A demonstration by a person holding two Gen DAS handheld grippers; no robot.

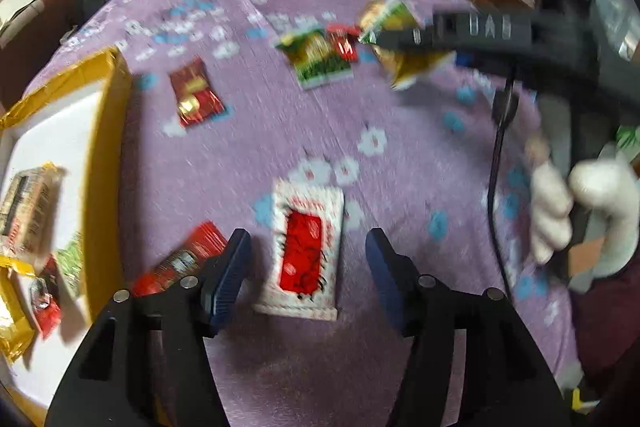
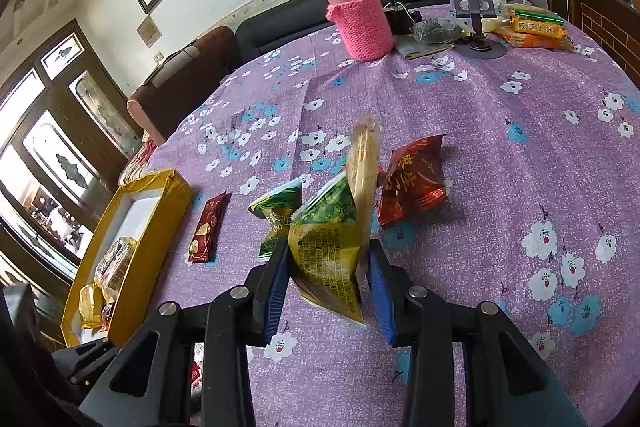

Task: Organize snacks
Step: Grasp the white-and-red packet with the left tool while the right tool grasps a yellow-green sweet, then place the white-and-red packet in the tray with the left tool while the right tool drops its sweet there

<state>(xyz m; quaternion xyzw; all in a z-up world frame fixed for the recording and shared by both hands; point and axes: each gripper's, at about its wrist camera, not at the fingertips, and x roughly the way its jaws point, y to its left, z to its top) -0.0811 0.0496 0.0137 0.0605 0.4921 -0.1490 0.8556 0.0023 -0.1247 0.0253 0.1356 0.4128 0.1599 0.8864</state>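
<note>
Purple floral cloth [image 2: 480, 147] over the worktop, with loose snacks scattered across it and a yellow box [image 2: 160, 227] at the left edge, already holding several wrapped pieces.

Judging by the layout, two jobs in hand: carrying one packet to that box and picking up another.

For the right gripper [image 2: 328, 247]: pinching a yellow-and-green snack packet [image 2: 332, 267] by its lower half, pads pressed into both faces of the crumpled foil, packet clear of the cloth with its top seam standing upward. Keep the squeeze firm; slippery film, likely to slide out if loosened. Swing across toward the box above the flat green packet [image 2: 276, 211] and the dark red bar [image 2: 208, 227] rather than dragging through them. Release only once over the white floor of the box, low, beside what already lies there.

For the left gripper [image 1: 307, 237]: spread wide, pinching nothing, pointing down with a white-and-red packet [image 1: 306, 267] lying flat between and just below its two fingers. Hard to tell from this blurred view whether touching it yet; looks apart. Lower straight down, centre on the packet's narrow width, then close across the long edges so the thin wrapper buckles up into the pads. Mind the red packet [image 1: 184, 259] just beside the left finger; avoid catching its corner. Then lift and carry left to the box.
</note>
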